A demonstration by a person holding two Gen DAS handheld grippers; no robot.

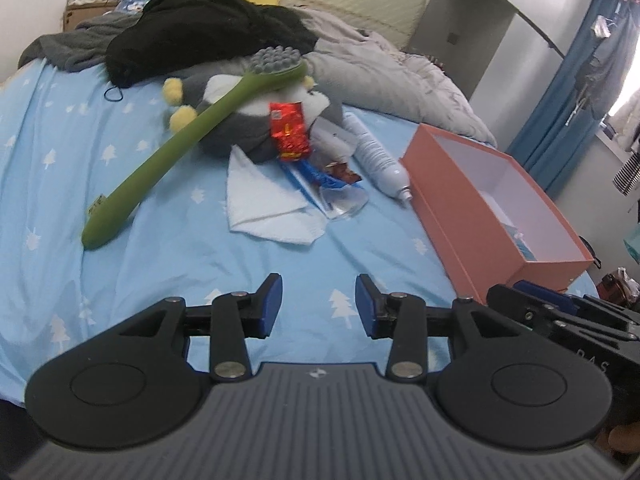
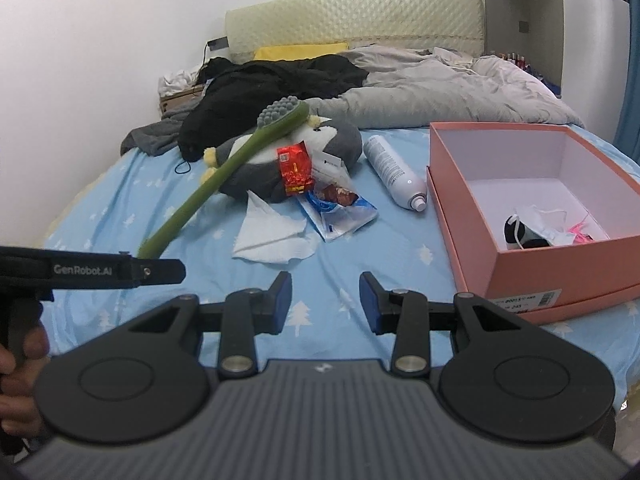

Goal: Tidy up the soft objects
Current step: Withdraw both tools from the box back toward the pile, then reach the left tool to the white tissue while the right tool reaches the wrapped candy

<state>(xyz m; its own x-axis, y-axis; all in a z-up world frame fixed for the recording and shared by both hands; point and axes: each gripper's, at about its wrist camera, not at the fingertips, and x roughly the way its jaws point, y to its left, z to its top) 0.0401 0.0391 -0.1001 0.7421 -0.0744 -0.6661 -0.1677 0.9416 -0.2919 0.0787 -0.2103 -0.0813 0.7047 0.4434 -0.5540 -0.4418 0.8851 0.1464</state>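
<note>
A grey and white penguin plush [image 1: 240, 124] [image 2: 260, 164] lies on the blue bed sheet [image 1: 180, 248]. A green long-handled brush [image 1: 180, 136] [image 2: 224, 176] leans across it. A red foil packet [image 1: 290, 128] [image 2: 295, 170] rests on the plush. A white tissue [image 1: 268, 208] [image 2: 272, 232] lies in front. An open pink box [image 1: 472, 216] [image 2: 532, 248] stands to the right, holding small items [image 2: 536, 232]. My left gripper [image 1: 319, 306] is open and empty over the sheet. My right gripper [image 2: 325, 304] is open and empty, also short of the pile.
A white spray can [image 1: 380, 156] [image 2: 396, 172] lies between the plush and the box. Blue and brown wrappers [image 1: 332, 184] [image 2: 340, 212] lie beside the tissue. Black clothes [image 1: 208, 36] [image 2: 260, 84] and a grey duvet [image 1: 380, 76] [image 2: 440, 88] fill the bed's far end.
</note>
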